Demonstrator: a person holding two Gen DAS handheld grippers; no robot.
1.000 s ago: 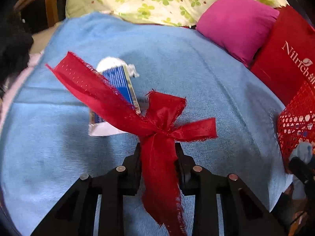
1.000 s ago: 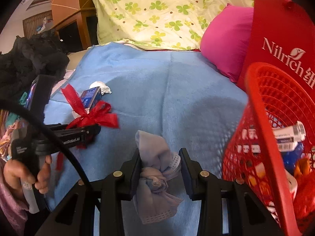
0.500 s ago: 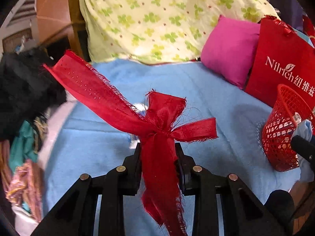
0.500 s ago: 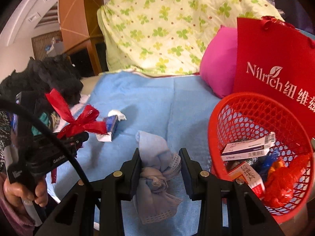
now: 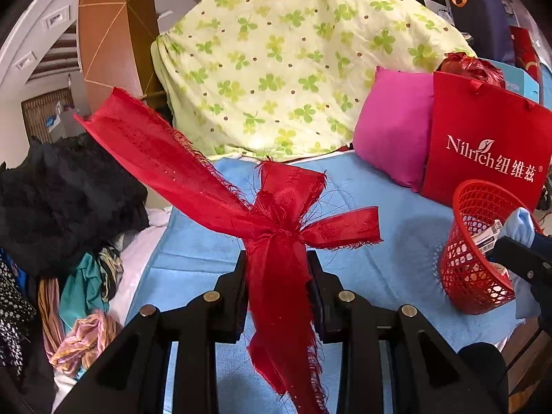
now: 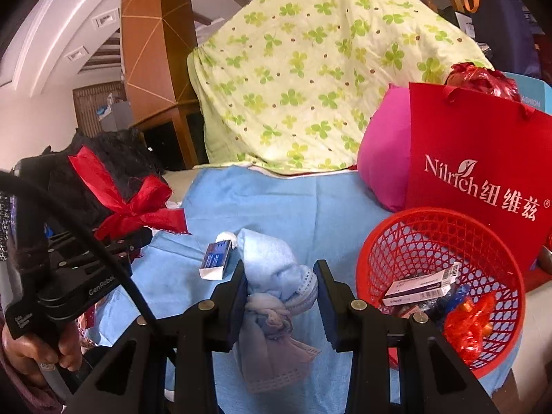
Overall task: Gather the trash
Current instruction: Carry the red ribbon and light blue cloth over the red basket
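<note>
My left gripper (image 5: 277, 272) has its fingers (image 5: 238, 276) closed partway on a frayed red ribbon bow (image 5: 276, 227), pinched at the tail just below the knot; one long tail sticks up and to the left, a short tail points toward the red mesh basket (image 5: 462, 269), and the lowest tail hangs down between the fingers. The bow is held off the blue bedspread (image 5: 362, 265), on the side away from the basket. My right gripper (image 6: 281, 281) has its fingers (image 6: 324, 283) nearly closed on a knotted pale blue cloth (image 6: 272, 296), whose loose end droops below the pads. From the right wrist view the cloth sits just beside the basket's rim (image 6: 365, 252), not yet over the opening. Inside the basket I see a white and dark printed carton (image 6: 421, 284) and a crumpled red wrapper (image 6: 472, 324). A blue and white box (image 6: 215, 260) lies flat on the bedspread farther from the basket than the cloth, with a small crumpled white scrap (image 6: 229, 236) touching its far end. A red Nilrich paper bag (image 6: 476, 179) stands upright directly behind the basket, with a pink cushion (image 6: 383, 158) just beside it. In the right wrist view a hand (image 6: 31, 348) grips the left gripper's handle, well apart from the basket. A green clover-print sheet (image 5: 286, 62) rises beyond the bed.
</note>
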